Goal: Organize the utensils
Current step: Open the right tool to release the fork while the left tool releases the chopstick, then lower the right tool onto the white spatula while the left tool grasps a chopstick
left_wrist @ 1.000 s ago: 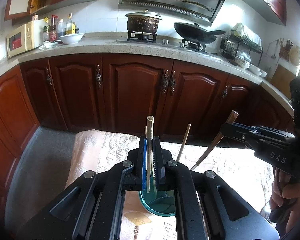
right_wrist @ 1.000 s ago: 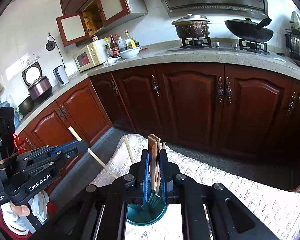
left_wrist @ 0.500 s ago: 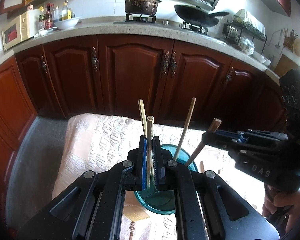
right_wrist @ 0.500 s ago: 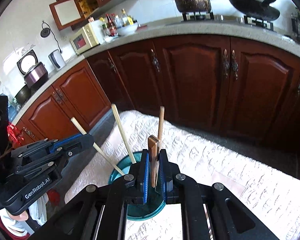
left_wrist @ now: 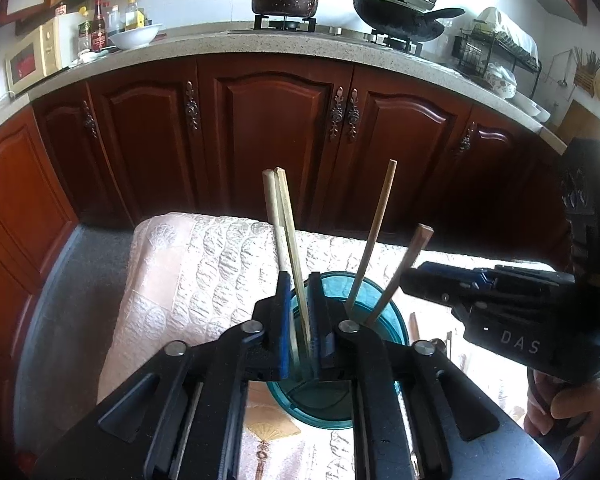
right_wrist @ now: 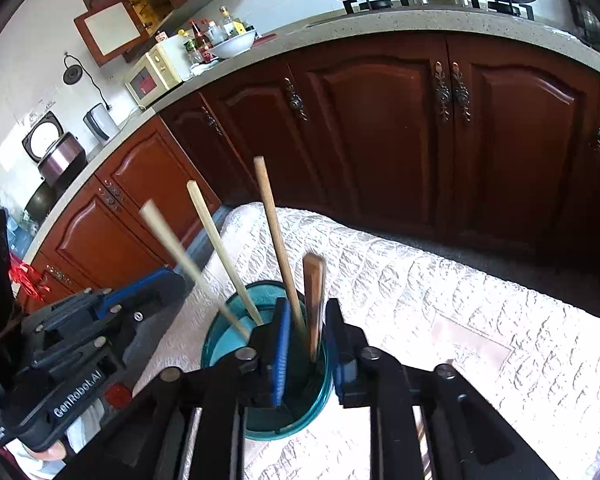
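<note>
The blue cup (left_wrist: 374, 320) stands on the white cloth (left_wrist: 204, 276) of the table. Four sticks lean in it. The left claw (left_wrist: 300, 320) is a little open around a pale stick (left_wrist: 294, 256), and there is a gap on each side. Another pale stick (left_wrist: 271, 216) stands just beside it. The right claw (right_wrist: 306, 340) is open too. A dark flat stick (right_wrist: 314, 300) and a round tan stick (right_wrist: 278, 244) stand loose between its fingers, down in the cup.
</note>
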{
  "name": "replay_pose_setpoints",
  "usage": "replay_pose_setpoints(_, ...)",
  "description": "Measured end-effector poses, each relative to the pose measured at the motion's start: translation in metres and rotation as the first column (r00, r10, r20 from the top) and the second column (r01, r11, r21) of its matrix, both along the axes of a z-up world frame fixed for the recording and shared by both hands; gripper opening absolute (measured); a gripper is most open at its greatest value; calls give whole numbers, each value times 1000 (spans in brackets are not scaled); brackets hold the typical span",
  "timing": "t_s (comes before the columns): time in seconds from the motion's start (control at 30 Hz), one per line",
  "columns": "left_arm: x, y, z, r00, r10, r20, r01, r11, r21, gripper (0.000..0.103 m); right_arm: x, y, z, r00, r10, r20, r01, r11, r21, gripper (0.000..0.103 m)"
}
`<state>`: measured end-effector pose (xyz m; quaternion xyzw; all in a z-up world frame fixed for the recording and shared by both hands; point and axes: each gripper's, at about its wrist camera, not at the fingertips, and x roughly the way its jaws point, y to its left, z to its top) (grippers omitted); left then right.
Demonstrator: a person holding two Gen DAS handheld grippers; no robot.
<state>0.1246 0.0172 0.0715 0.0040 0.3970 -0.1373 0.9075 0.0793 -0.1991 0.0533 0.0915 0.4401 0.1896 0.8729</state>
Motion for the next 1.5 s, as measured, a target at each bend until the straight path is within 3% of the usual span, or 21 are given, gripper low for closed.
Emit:
replay_pose_setpoints(0.07, -2, 0, 0, 1000, 4, 5, -4, 1000, 6, 26, -2, -2, -2, 1000, -7, -7, 7, 1000, 4, 20)
replay_pose_setpoints(0.17, -8, 0, 1, 1000, 7, 19, -7, 1000, 26, 37, -7, -6, -3, 1000, -18, -12, 18, 1000, 10, 20)
replay_pose_setpoints(0.23, -14, 1, 3, 999, 16, 28, -17, 999, 35, 41, -12, -9, -2, 1000, -21, -11, 21, 1000, 14, 21)
replay_pose_setpoints(0.37, -26, 0, 7, 998, 28, 54, -31, 998, 58, 47, -30, -16, 4, 999, -36, 18, 36, 999, 6, 35)
replay_pose_setpoints(0.43, -34, -3, 9, 998, 26, 64, -30, 998, 61, 50, -42, -20, 7, 998, -52, 34, 52, 999, 6, 37)
replay_pose_setpoints(0.73, -71, -24, 13, 995, -13, 95, 4, 996, 91, 53, -91, -41, 19, 990, -108, 86, 110, 994, -24, 40)
replay_pose_setpoints(1.1, -105, -58, 7, 994, -90, 68, 85, 993, 79, 53, -136, -76, 11, 983, -168, 74, 174, 982, -74, 42)
replay_pose_setpoints(1.27, -113, -74, -4, 992, -128, 22, 126, 990, 56, 55, -153, -103, -9, 977, -211, 38, 214, 973, -89, 45)
replay_pose_setpoints(1.5, -117, -89, -35, 981, -182, -73, 185, 982, 38, 55, -149, -140, -61, 955, -285, -79, 277, 956, -96, 45)
